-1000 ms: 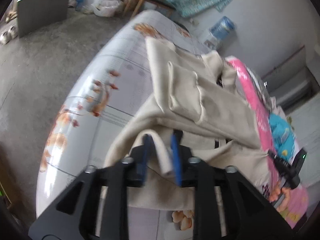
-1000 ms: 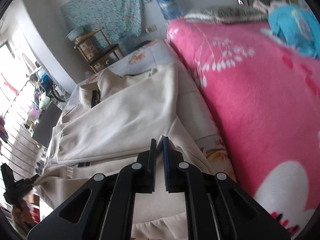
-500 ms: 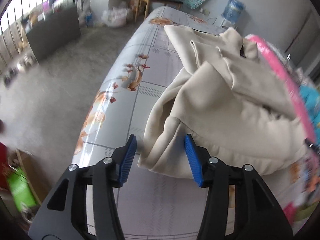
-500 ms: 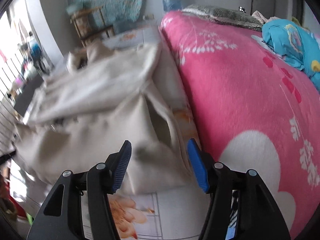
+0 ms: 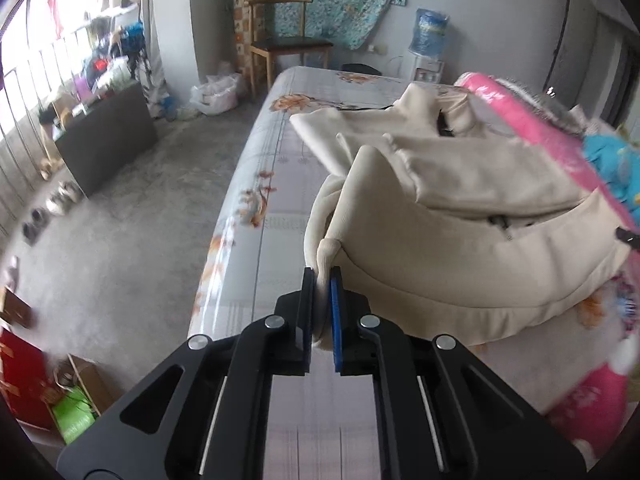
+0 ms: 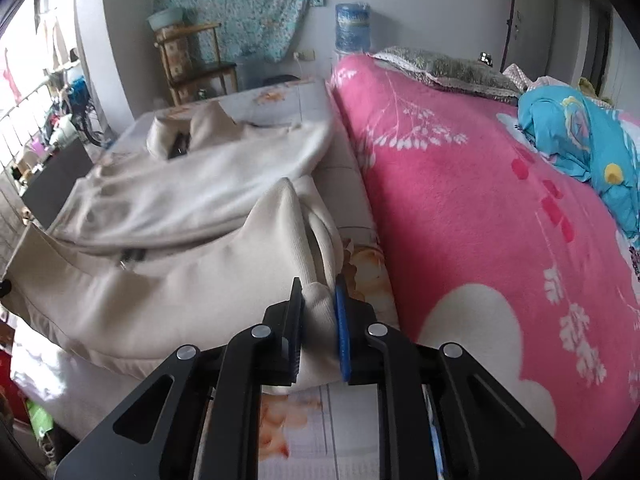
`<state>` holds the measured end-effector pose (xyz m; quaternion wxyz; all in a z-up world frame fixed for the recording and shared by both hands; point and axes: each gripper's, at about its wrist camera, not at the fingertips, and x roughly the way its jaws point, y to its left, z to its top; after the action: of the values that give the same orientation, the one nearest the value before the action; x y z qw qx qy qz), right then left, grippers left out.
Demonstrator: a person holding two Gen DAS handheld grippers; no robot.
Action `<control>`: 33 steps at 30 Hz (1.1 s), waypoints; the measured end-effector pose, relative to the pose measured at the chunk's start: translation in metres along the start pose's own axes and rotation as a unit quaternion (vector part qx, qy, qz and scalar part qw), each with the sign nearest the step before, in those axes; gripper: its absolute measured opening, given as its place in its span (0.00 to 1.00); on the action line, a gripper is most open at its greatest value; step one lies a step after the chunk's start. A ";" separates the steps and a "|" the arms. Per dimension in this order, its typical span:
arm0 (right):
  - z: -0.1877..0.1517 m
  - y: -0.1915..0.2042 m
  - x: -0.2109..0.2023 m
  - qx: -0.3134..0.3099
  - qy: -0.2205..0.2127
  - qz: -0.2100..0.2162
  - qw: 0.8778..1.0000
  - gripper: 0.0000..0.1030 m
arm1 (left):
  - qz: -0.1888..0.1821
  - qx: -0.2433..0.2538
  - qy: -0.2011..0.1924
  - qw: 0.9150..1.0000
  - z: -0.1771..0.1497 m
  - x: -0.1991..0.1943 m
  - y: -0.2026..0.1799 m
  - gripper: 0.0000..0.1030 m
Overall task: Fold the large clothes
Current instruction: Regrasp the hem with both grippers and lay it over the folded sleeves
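Note:
A large cream jacket (image 5: 460, 216) lies partly folded on a bed with a pale floral sheet (image 5: 276, 184). Its zip and collar face up. My left gripper (image 5: 321, 280) is shut on the near left corner of the jacket's folded edge. In the right wrist view the same jacket (image 6: 192, 240) spreads to the left, and my right gripper (image 6: 318, 292) is shut on its near right corner, with thick cloth bunched between the pads.
A pink blanket (image 6: 480, 208) covers the bed's right side, with a blue garment (image 6: 580, 136) on it. A wooden chair (image 5: 288, 44) and a water bottle (image 5: 430, 32) stand at the far wall. A dark box (image 5: 104, 136) stands on the concrete floor at left.
Both grippers were shut on the jacket a second ago, opened half a second ago, and have now shut again on the near corners of the folded edge.

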<state>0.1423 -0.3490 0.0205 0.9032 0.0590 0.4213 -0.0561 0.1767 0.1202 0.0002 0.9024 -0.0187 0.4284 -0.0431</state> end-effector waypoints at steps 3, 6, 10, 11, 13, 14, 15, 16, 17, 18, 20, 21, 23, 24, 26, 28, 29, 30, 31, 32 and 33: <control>-0.017 -0.012 -0.005 0.011 0.023 0.021 0.999 0.15 | -0.014 -0.015 0.027 0.999 -0.018 -0.010 0.016 0.07; -0.037 -0.028 0.012 0.031 0.072 0.015 0.997 0.25 | -0.011 -0.031 0.072 0.997 -0.041 0.006 0.032 0.10; -0.040 -0.033 -0.002 0.049 0.062 -0.013 0.997 0.43 | 0.018 -0.032 0.030 0.999 -0.044 -0.011 0.042 0.14; -0.037 -0.027 -0.012 0.045 0.045 -0.012 0.998 0.47 | 0.017 -0.020 0.010 1.000 -0.041 -0.021 0.040 0.14; -0.031 -0.010 -0.025 0.031 0.017 0.005 0.999 0.55 | -0.006 -0.007 -0.010 1.000 -0.037 -0.030 0.031 0.16; -0.028 0.007 -0.029 0.018 0.008 0.031 0.999 0.57 | -0.020 -0.001 -0.014 1.000 -0.033 -0.030 0.026 0.18; -0.027 0.020 -0.028 0.007 0.009 0.052 0.999 0.57 | -0.044 0.009 -0.017 0.999 -0.030 -0.028 0.015 0.23; -0.026 0.043 -0.024 -0.015 0.015 0.085 0.996 0.58 | -0.062 0.017 -0.014 0.998 -0.026 -0.023 0.004 0.26; -0.027 0.060 -0.019 -0.029 0.022 0.107 0.994 0.58 | -0.073 0.024 -0.008 0.997 -0.024 -0.018 -0.008 0.28; -0.028 0.079 -0.012 -0.045 0.033 0.130 0.990 0.58 | -0.092 0.040 0.004 0.995 -0.022 -0.008 -0.026 0.29; -0.032 0.111 0.006 -0.064 0.058 0.157 0.984 0.58 | -0.108 0.069 0.018 0.992 -0.023 0.010 -0.054 0.29; -0.034 0.125 0.015 -0.072 0.072 0.164 0.981 0.58 | -0.107 0.086 0.031 0.990 -0.024 0.023 -0.069 0.29; -0.039 0.145 0.030 -0.086 0.093 0.167 0.978 0.58 | -0.092 0.109 0.045 0.989 -0.031 0.040 -0.087 0.24; -0.042 0.152 0.039 -0.092 0.103 0.158 0.978 0.58 | -0.069 0.121 0.038 0.989 -0.034 0.047 -0.095 0.18; -0.051 0.158 0.049 -0.103 0.119 0.144 0.977 0.28 | -0.042 0.139 0.023 0.989 -0.040 0.052 -0.104 0.00; -0.055 0.160 0.054 -0.100 0.130 0.150 0.975 0.08 | -0.033 0.154 0.012 0.987 -0.042 0.050 -0.108 0.00; -0.053 0.162 0.050 -0.105 0.123 0.145 0.976 0.06 | -0.032 0.157 0.010 0.987 -0.041 0.049 -0.108 0.00; -0.050 0.163 0.045 -0.111 0.113 0.141 0.977 0.05 | -0.031 0.157 0.003 0.987 -0.039 0.045 -0.108 0.00; -0.045 0.163 0.037 -0.112 0.096 0.138 0.979 0.05 | -0.029 0.154 -0.008 0.988 -0.035 0.043 -0.107 0.00; -0.040 0.164 0.031 -0.111 0.082 0.136 0.981 0.04 | -0.026 0.153 -0.023 0.988 -0.030 0.035 -0.105 0.00; -0.032 0.164 0.024 -0.112 0.065 0.133 0.983 0.03 | -0.020 0.152 -0.048 0.987 -0.024 0.024 -0.104 0.00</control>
<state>0.1583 -0.1832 -0.0084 0.8742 0.0162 0.4713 0.1159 0.1668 0.0146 -0.0266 0.9130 0.1083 0.3730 -0.1244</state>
